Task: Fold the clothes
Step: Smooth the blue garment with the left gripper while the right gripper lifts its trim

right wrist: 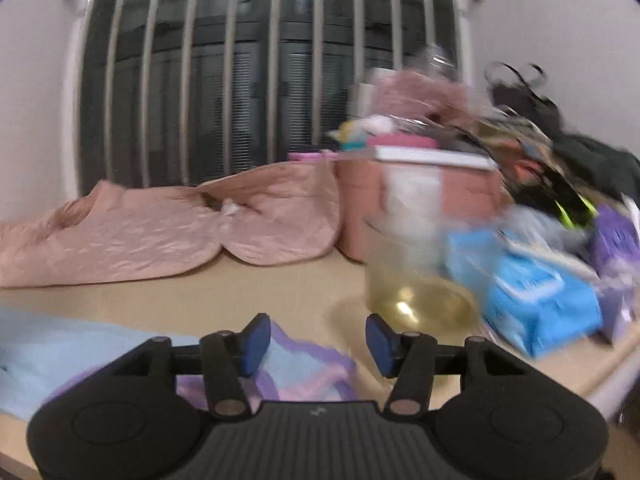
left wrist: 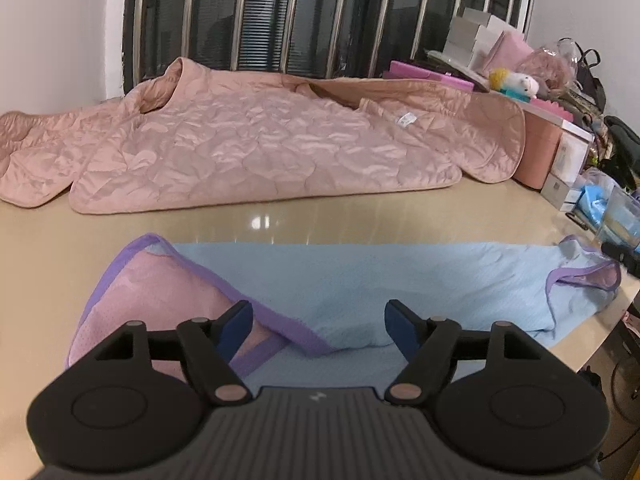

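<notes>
The left gripper (left wrist: 319, 330) hovers low over the light blue garment (left wrist: 360, 280) on the table (left wrist: 48, 240), fingers apart and empty. The right gripper (right wrist: 318, 344), also spread and empty, is over its purple-trimmed end.

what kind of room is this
Probably a lived-in room at home: a barred window behind a glossy beige table, a pink quilted jacket spread out, and stacked boxes with a plush toy.
</notes>
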Tool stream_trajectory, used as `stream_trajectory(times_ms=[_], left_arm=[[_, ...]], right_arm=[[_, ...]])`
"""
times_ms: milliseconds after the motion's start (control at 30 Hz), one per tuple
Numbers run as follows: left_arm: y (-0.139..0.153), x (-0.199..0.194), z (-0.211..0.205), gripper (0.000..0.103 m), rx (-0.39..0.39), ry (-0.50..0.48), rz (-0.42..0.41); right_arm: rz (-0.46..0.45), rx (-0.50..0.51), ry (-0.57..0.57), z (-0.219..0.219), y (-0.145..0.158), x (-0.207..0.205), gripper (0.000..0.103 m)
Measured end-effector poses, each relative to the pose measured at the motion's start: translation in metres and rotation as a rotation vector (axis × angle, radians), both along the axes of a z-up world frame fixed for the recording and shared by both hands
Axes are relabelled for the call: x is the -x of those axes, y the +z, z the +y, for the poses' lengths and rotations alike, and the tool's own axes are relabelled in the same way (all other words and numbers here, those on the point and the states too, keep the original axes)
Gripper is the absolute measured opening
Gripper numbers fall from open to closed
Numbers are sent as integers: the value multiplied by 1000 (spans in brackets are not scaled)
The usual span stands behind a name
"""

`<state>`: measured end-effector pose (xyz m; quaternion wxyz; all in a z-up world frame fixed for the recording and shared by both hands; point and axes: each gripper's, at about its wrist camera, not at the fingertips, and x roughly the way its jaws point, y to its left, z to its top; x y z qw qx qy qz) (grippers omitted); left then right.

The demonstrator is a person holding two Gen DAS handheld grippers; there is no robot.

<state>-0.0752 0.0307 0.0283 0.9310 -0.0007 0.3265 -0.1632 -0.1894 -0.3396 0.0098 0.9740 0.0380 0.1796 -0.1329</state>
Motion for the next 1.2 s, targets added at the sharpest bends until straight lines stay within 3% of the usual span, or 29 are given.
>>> stream_trajectory(times_ms=[167, 233, 367, 467, 533, 633, 700, 800, 1033, 1100, 1133, 1200], left_arm=[[0, 0, -7, 74, -5, -10, 3], [-1, 2, -8, 74, -11, -10, 2], [-3, 4, -6, 74, -9, 3, 11], [-2, 6, -4, 74, -6, 16, 6], [1, 9, -1, 74, 6, 21, -3], [6, 15, 6, 74, 29, 31, -16], [9, 19, 11, 74, 45, 37, -25], [13, 24, 20, 74, 55, 47, -33], [15, 30, 42, 74, 88, 101, -42], [13, 31, 47, 74, 90, 115, -31], [12, 31, 49, 74, 88, 122, -27], [10, 32, 53, 74, 88, 132, -20]], right_arm=[[1, -88, -30, -5, -21, 2, 52], [22, -84, -30, -1, -28, -3, 52], [-35, -4, -44, 12, -41, 4, 50], [-47, 51, -4, 17, -43, 7, 32], [-18, 130, 27, 26, -41, 4, 9], [52, 311, 33, 49, -38, -4, 7], [55, 353, 40, 60, -28, -6, 7], [-32, 401, 104, 93, 7, -3, 6], [-41, 301, 497, 191, 6, -17, 8], [1, 311, 576, 213, -10, -23, 13], [30, 298, 602, 217, -12, -26, 25], [30, 278, 630, 218, -7, -23, 38]])
